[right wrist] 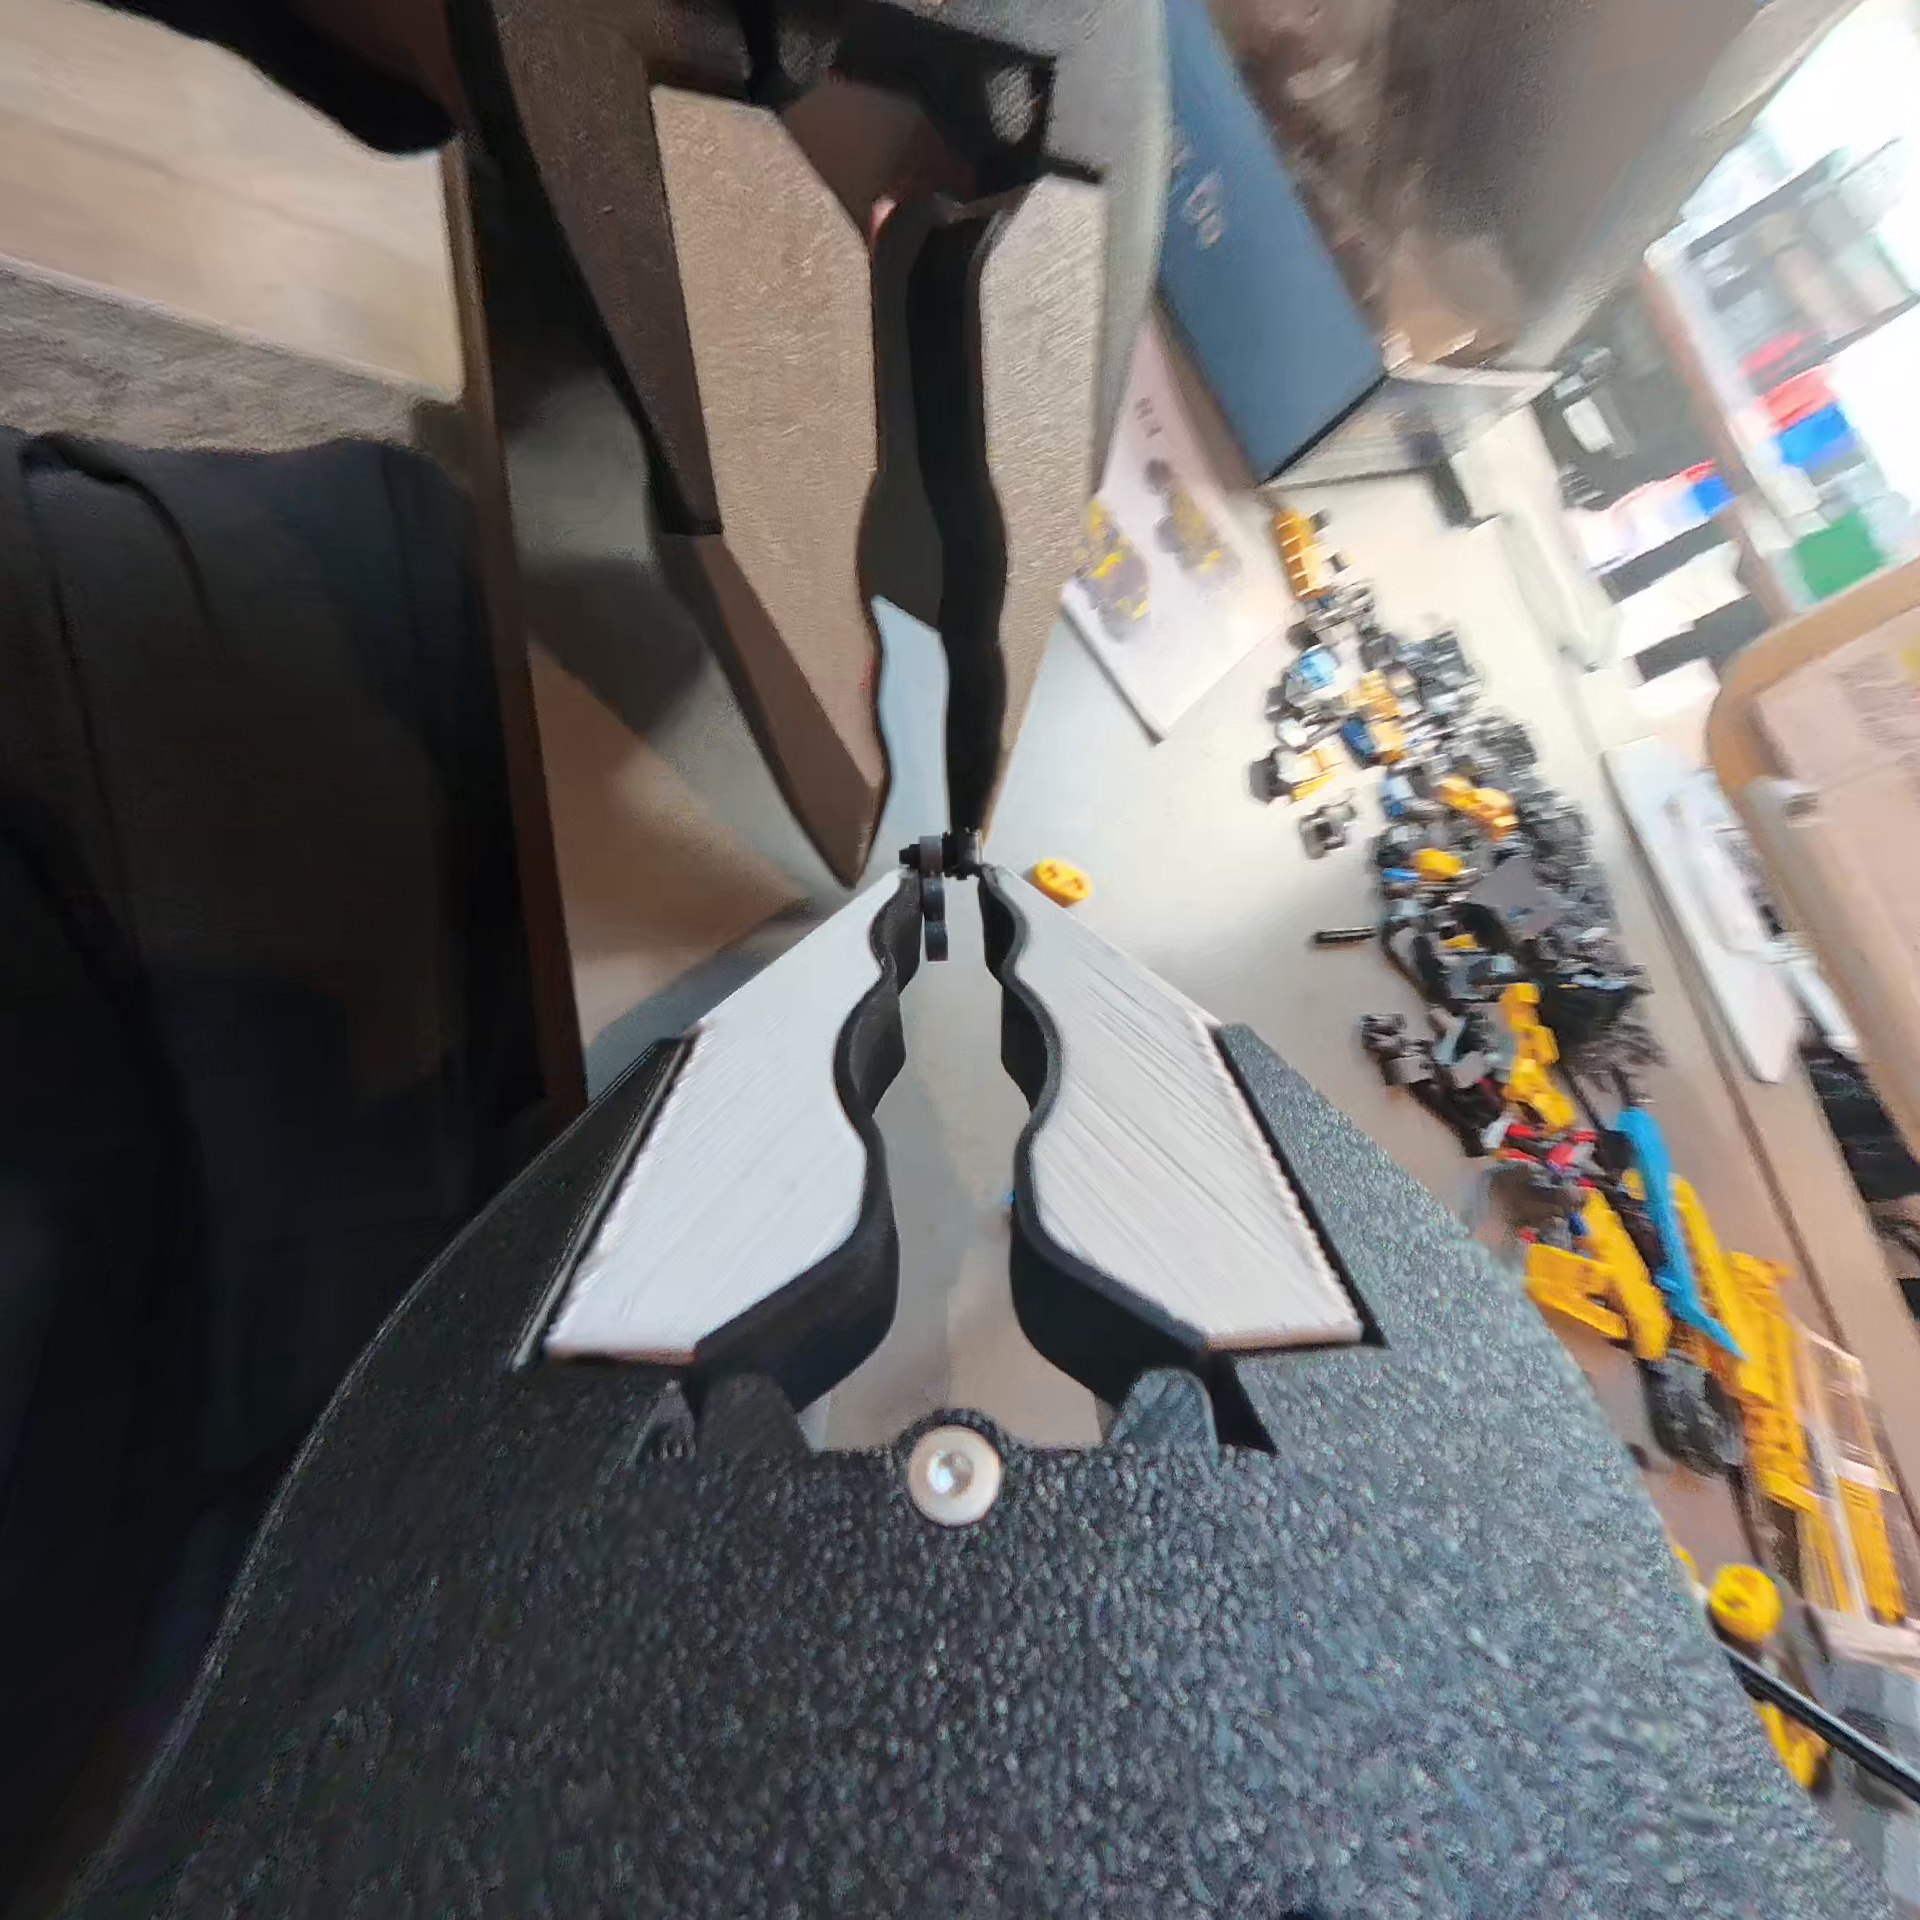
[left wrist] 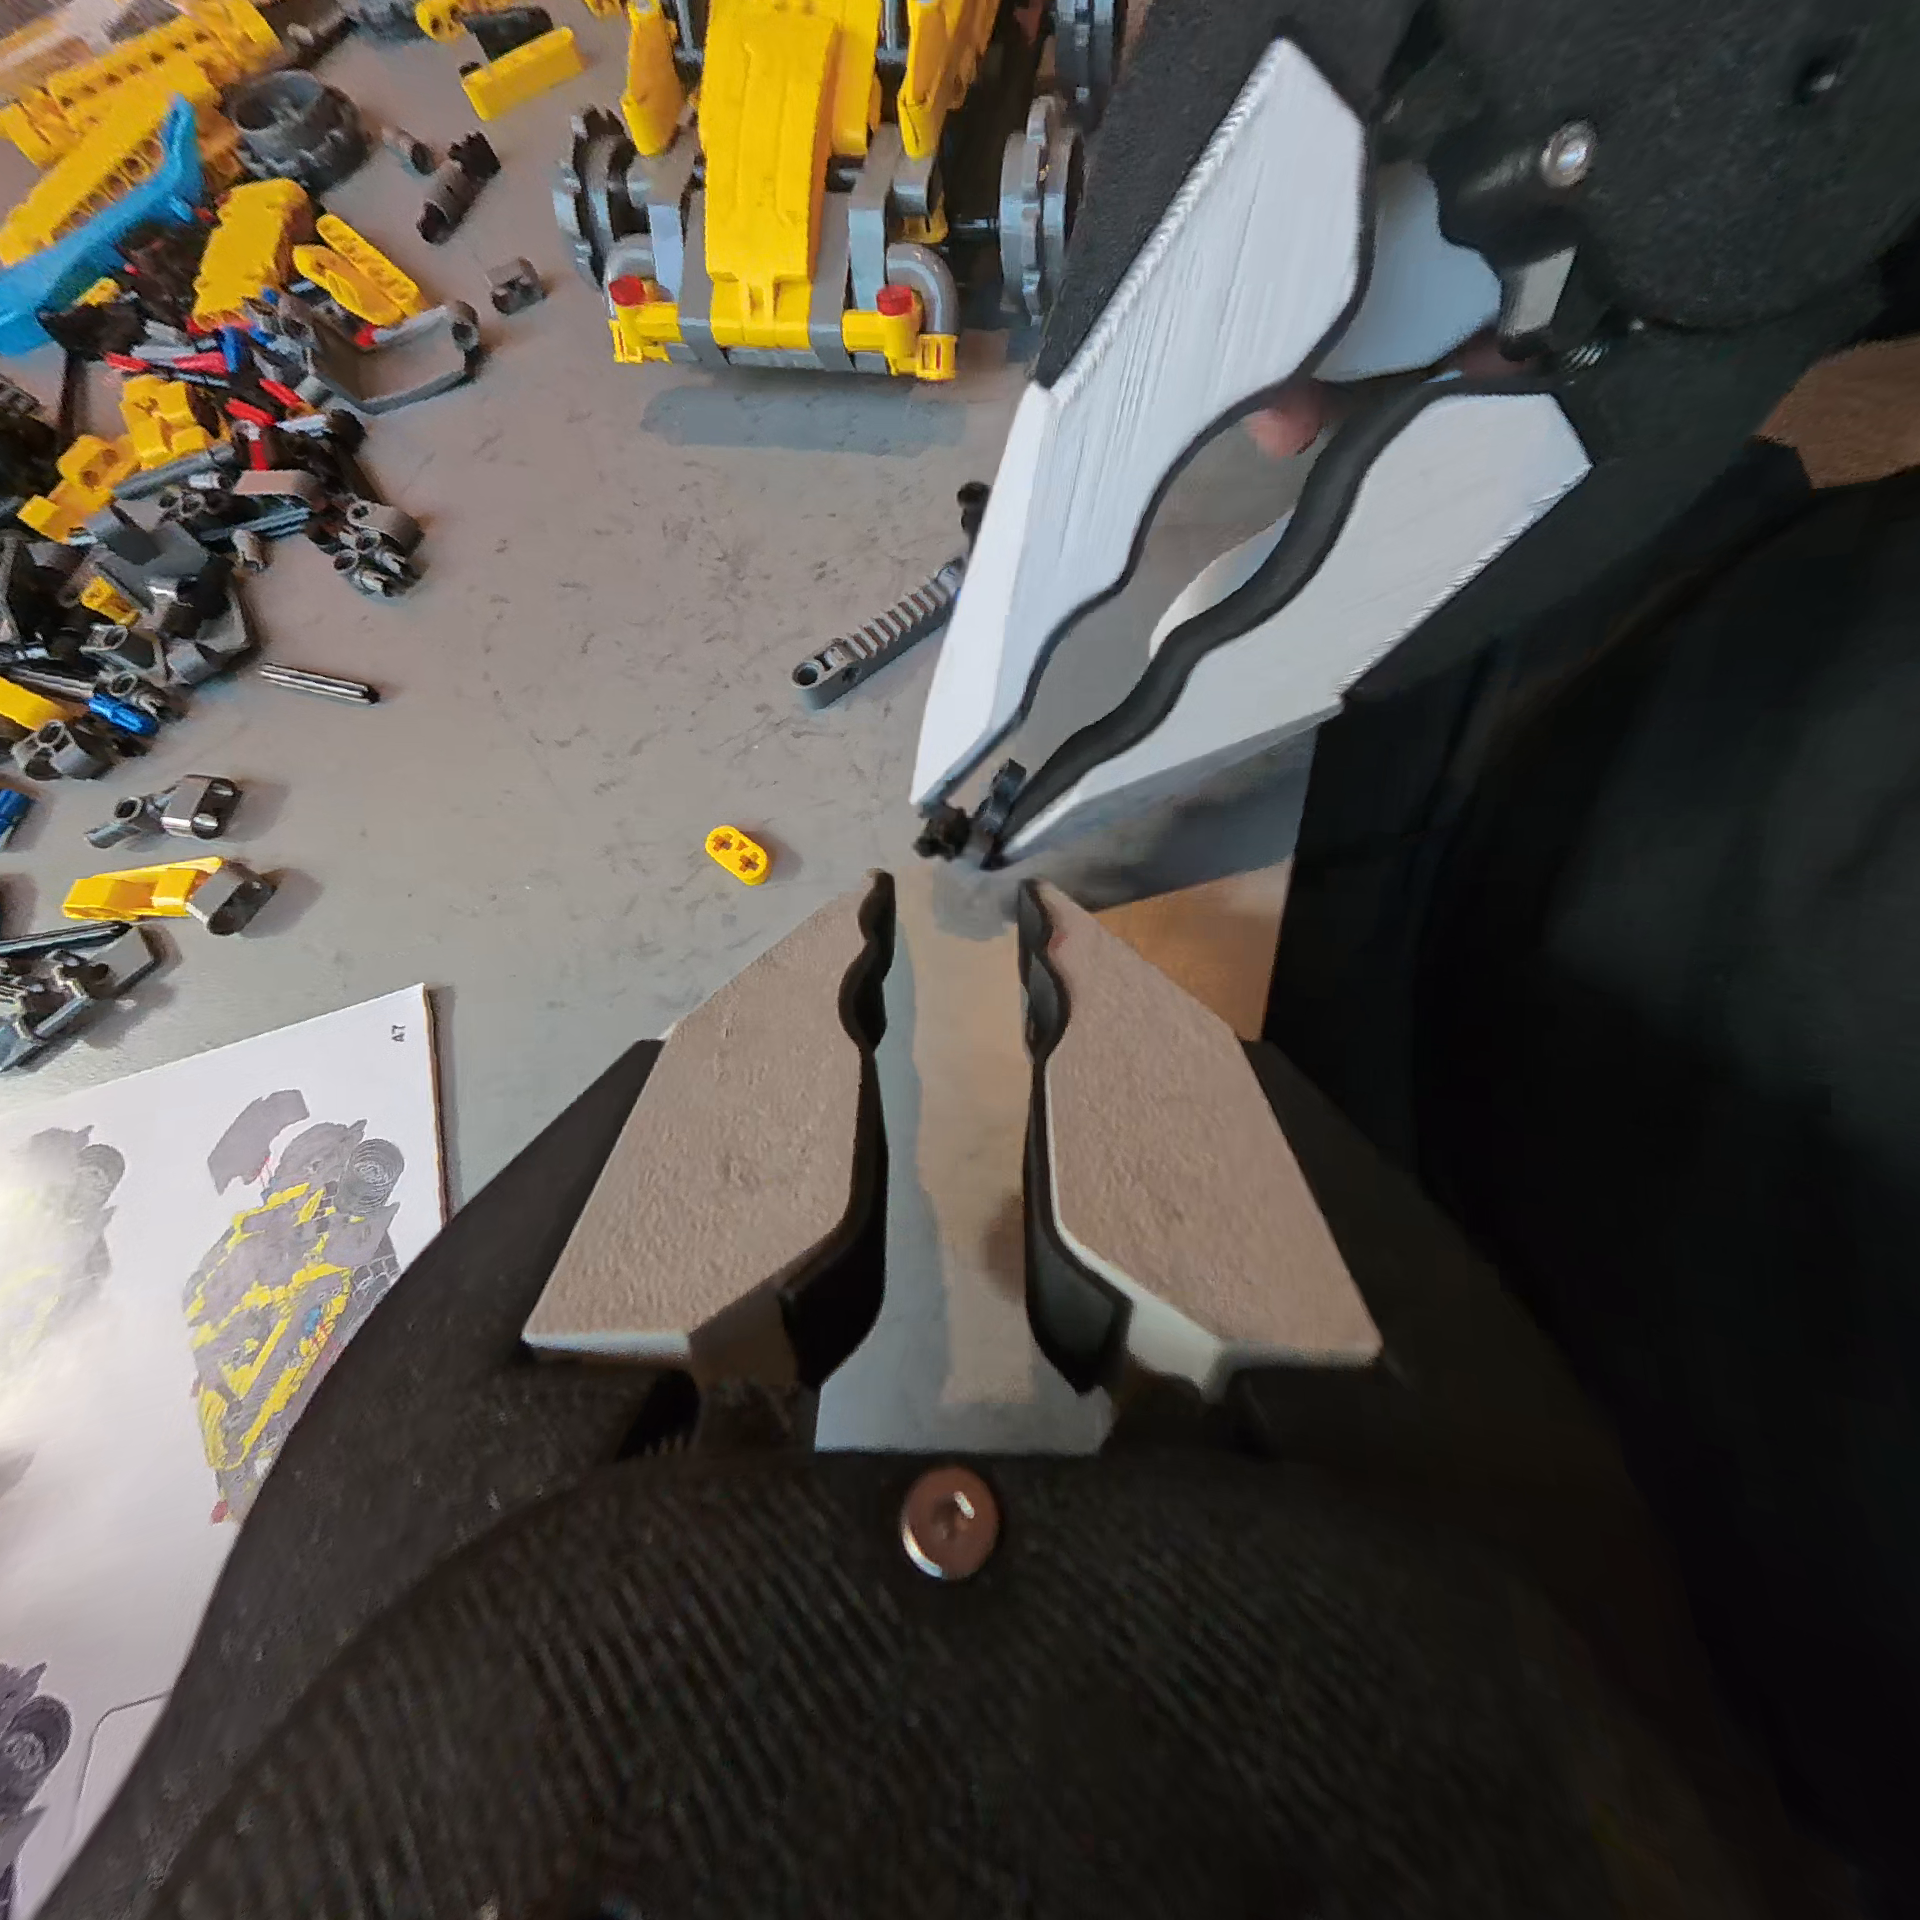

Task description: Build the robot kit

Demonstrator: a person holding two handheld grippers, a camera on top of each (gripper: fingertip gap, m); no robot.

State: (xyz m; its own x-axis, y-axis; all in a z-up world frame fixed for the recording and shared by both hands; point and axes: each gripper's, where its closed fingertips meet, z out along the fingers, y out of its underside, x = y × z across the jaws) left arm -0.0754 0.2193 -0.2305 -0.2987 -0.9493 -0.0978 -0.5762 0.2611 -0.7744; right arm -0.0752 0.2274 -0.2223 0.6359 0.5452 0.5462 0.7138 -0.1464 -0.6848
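My right gripper [right wrist: 943,883], with white fingers, is shut on a small black connector piece [right wrist: 935,914] at its tips. In the left wrist view it comes in from the upper right [left wrist: 982,831], and the black piece [left wrist: 951,834] sticks out of its tips. My left gripper [left wrist: 956,894], with tan fingers, is open and empty. Its tips sit just below the black piece, almost touching it. In the right wrist view the left gripper [right wrist: 951,826] hangs down from the top, tip to tip with the right one. Both are held above the grey table [left wrist: 582,582].
A small yellow two-hole beam [left wrist: 738,854] lies just left of the tips. A grey toothed rack [left wrist: 883,644] and a yellow vehicle model [left wrist: 779,187] are farther back. A pile of loose parts [left wrist: 156,468] fills the left side. An open instruction booklet [left wrist: 208,1247] lies at the near left. A person's dark clothing [left wrist: 1610,1039] is at the right.
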